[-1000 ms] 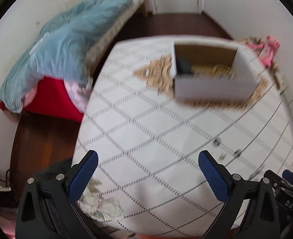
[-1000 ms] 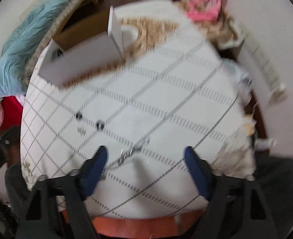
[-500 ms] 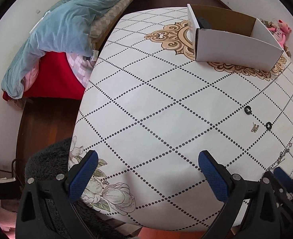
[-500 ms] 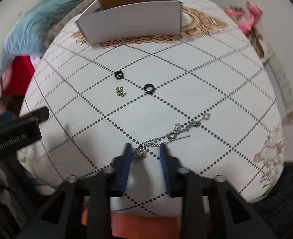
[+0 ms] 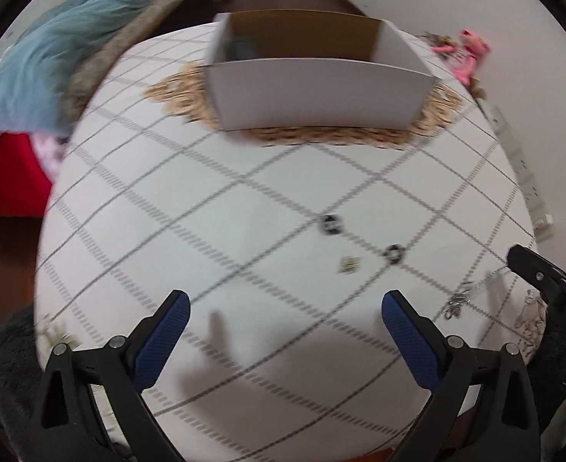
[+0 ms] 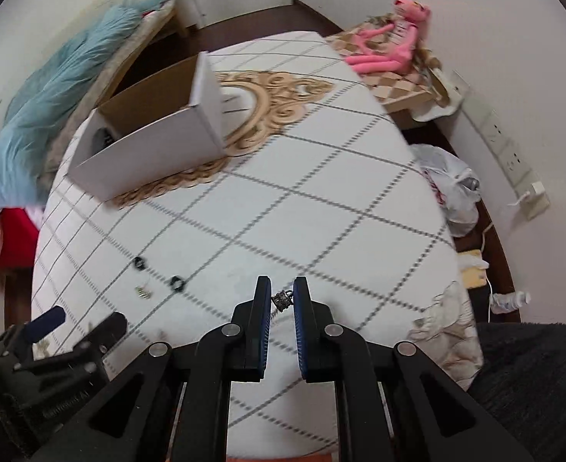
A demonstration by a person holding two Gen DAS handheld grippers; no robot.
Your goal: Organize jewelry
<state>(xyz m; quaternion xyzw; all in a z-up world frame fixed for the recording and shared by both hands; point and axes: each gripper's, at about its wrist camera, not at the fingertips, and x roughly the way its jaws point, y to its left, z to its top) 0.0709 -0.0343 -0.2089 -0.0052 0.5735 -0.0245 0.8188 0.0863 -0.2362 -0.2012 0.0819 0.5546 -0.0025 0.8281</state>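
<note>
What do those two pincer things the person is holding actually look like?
Both look alike. The left tool and the right tool each have a matte black plastic frame with triangular cut-outs and round silver rivets at the joints. Their two fingers carry dark blue, finely textured pads. Pale lettering marks the housings, too blurred to read. No cables or sleeves show.

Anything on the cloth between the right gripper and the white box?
Right wrist view: only bare checked tablecloth between right gripper and white box; black rings lie off left.
</note>
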